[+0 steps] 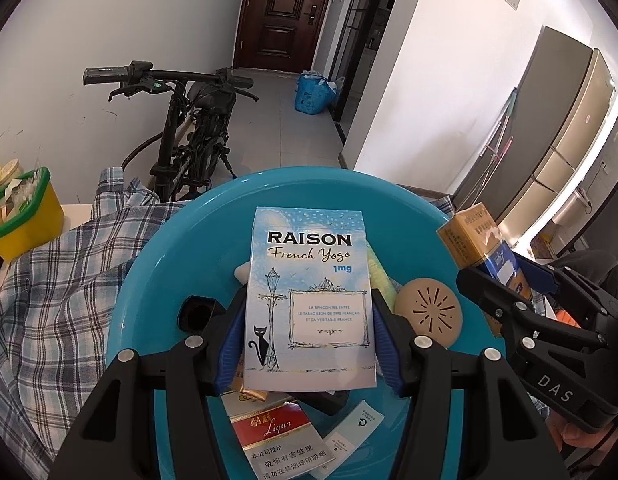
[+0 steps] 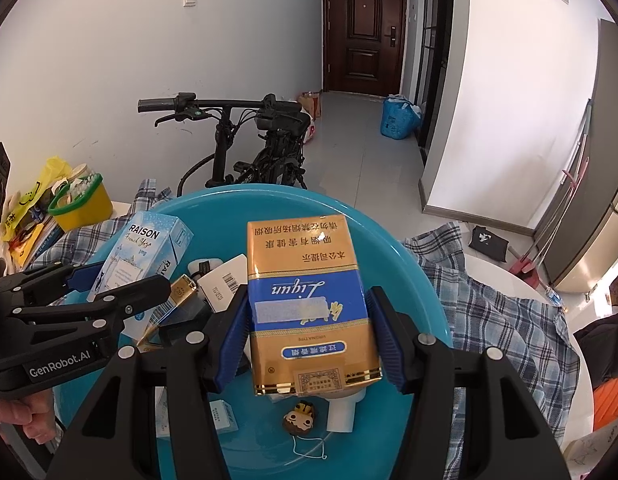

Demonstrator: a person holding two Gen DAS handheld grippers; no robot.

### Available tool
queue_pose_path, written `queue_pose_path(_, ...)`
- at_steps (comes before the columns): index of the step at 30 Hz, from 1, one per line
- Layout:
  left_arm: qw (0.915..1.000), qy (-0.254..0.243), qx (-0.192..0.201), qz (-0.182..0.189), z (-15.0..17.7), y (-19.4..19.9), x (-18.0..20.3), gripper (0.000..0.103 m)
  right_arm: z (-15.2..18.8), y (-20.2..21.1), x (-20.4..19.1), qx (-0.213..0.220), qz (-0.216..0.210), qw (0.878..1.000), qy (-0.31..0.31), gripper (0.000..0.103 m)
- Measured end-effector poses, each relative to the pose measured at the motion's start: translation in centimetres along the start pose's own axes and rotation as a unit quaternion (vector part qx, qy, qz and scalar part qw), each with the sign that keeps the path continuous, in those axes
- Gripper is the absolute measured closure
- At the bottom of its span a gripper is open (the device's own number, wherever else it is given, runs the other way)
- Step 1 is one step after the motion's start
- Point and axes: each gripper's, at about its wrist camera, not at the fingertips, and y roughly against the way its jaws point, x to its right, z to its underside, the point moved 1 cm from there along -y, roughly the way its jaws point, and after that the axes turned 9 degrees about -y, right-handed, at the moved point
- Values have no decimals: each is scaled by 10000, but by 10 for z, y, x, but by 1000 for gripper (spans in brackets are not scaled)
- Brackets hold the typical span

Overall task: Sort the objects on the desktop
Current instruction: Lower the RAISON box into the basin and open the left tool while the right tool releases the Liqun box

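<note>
- Behind my worktop stand a hallway door and a parked bicycle (image 2: 245, 148); a plaid cloth (image 1: 49, 280) covers the surface, and the blue basin (image 1: 157, 264) sits on it.
- My left tongs (image 1: 309, 336) are clamped on the pale RAISON pack (image 1: 309, 300), held upright over the basin.
- My right tongs (image 2: 309, 336) are clamped on the gold and blue Liqun pack (image 2: 309, 308), also above the basin.
- Risk, as I judge it: both packs are slick and pinched only at their edges, so either could twist and drop into the clutter; the two rigs hang close together and could knock.
- Only the left view shows the round tan disc (image 1: 429, 312) and red Liqun pack (image 1: 277, 428).
- Only the right view shows the small figurine (image 2: 301, 420).
</note>
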Motion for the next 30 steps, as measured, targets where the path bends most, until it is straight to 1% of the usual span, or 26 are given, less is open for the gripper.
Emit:
queue_pose_path(2,10000,-13,23,-19,0,1,0,43,0,0,0,7,0,10000,1,46)
queue_pose_path(3,10000,-29,25,-71,-1,2,1,40,0,-1,0,-1,-5,10000,3,46)
queue_pose_path(5,9996,-82,53,-253,-1,3,1,20,0,-1,0,-3,-5,10000,-4,46)
queue_pose_path(8,9985,-130,108,-522,-2,5,1,20,0,-1,2,-5,-1,10000,-29,46)
queue_pose_path(22,9987,-118,114,-478,-2,9,0,20,0,-4,5,-26,59,10000,-43,44)
queue_pose_path(23,9987,-121,122,-486,-2,9,0,19,0,-4,5,-30,61,10000,-51,44)
queue_pose_path(24,9986,-125,129,-495,-2,10,0,20,-1,-4,5,-31,71,10000,-56,39)
queue_pose_path(25,9986,-125,135,-502,-2,10,1,20,-1,-3,6,-9,94,9999,-60,33)
queue_pose_path(30,9984,-130,158,-526,-3,11,1,20,-2,-3,10,11,150,9998,-96,32)
